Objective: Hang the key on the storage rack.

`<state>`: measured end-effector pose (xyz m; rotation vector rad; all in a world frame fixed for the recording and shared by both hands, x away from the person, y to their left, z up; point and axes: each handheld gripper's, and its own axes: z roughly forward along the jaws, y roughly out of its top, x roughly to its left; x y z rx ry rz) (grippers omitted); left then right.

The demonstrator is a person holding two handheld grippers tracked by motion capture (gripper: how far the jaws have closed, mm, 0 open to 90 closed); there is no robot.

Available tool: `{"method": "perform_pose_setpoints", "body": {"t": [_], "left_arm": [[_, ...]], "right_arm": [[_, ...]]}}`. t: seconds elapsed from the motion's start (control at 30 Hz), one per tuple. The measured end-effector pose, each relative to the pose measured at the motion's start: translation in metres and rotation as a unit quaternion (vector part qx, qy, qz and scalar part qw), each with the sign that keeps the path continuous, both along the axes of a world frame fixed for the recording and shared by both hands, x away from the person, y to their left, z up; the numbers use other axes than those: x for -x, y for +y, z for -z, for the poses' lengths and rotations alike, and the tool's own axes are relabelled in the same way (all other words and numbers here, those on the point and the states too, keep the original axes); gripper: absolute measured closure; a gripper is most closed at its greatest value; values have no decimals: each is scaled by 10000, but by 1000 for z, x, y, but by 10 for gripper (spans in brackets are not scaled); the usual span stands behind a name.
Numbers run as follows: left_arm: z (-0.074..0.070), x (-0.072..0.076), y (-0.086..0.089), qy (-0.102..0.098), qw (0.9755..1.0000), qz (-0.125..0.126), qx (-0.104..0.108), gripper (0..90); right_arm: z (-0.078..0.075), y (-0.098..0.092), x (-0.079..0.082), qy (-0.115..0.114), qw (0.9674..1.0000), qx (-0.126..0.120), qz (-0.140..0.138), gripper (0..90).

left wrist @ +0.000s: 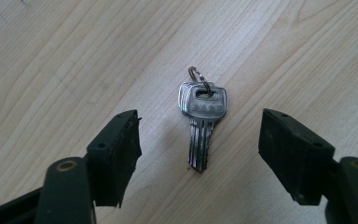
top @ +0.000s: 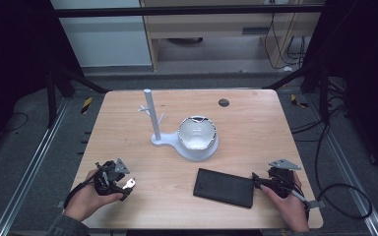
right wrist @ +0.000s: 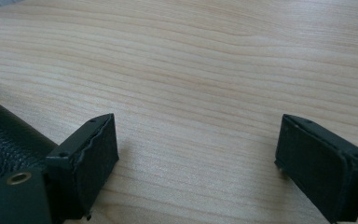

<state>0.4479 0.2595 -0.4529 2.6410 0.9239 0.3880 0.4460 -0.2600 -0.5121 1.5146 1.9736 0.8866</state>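
Flat silver keys point(left wrist: 201, 122) lie between the left claw's point(left wrist: 198, 149) spread jaws.

A light wooden table point(top: 256, 128) carries a white post stand with a bowl-shaped base point(top: 197, 135) at centre, a black leather wallet point(top: 224, 188) near right, and silver keys on a ring point(left wrist: 201, 119) near left.

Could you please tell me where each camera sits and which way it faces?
High view: above the person's side, facing forward and down on the table; both hands and grippers show.
Left gripper view: on the left gripper, facing down at keys; the high view shares them.
Right gripper view: on the right gripper, facing bare wood, black wallet at left.
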Motion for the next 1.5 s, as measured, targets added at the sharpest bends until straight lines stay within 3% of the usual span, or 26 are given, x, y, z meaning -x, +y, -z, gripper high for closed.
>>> {"method": "perform_pose_setpoints", "body": {"t": [0.23,0.7,0.87,1.07,1.27,1.5], "left_arm": [[6,-1,1,142,9996,86,-243,415],[13,-10,0,466,9988,53,-172,625],[13,-11,0,571,9982,93,-139,776],[12,-10,-1,605,9980,83,-170,799],[8,-6,-2,475,9987,107,-175,801],[3,-4,1,459,9987,169,-155,802]], "right_arm": [[0,0,0,-1,10000,-1,0,129],[0,0,0,5,10000,-11,0,129],[0,0,0,4,10000,-25,4,129],[0,0,1,4,10000,-26,3,129],[0,0,1,4,10000,-21,6,129],[0,0,1,2,10000,-19,4,129]]}}
